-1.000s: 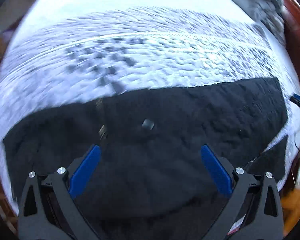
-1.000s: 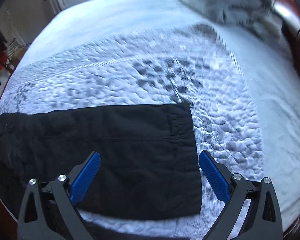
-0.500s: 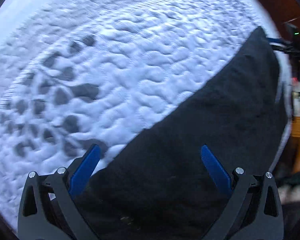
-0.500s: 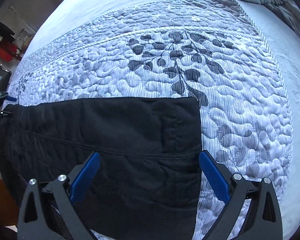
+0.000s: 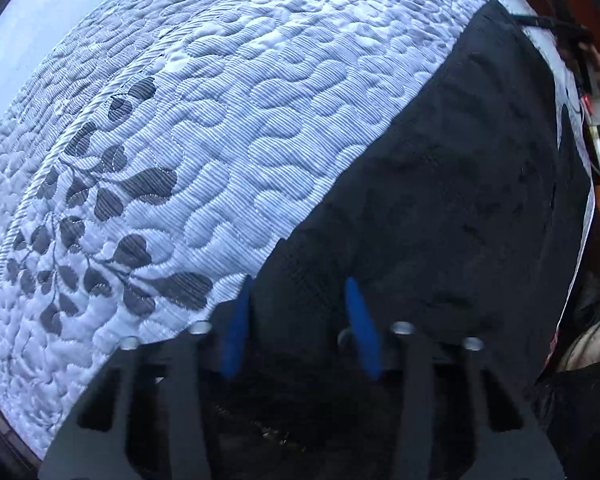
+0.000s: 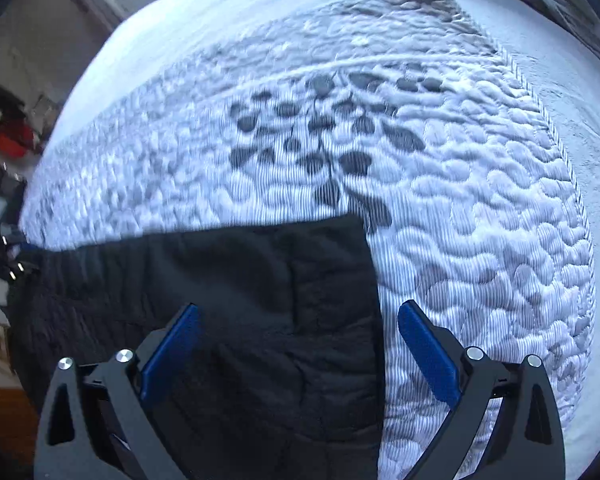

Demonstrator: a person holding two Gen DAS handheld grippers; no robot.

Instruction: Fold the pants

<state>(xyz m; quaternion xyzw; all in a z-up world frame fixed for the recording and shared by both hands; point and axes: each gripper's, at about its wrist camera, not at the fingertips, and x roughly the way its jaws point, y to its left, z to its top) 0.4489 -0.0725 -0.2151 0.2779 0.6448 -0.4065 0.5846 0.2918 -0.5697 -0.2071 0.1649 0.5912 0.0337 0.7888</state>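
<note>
Open quilt (image 6: 480, 240) beside flat pants (image 6: 260, 300)

The pants (image 5: 440, 208) are showing matt black woven cloth. The bedspread (image 5: 228, 128) is presenting quilted, ribbed white fabric with grey leaf print. The gripper fingers (image 6: 172, 352) are showing smooth blue plastic pads on matt black frames.

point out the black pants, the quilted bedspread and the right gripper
black pants (image 6: 260, 280), right wrist view, on the flat cloth near the end
quilted bedspread (image 5: 240, 128), left wrist view, on bare quilting
right gripper (image 6: 298, 350), right wrist view, midway between its fingertips
</note>
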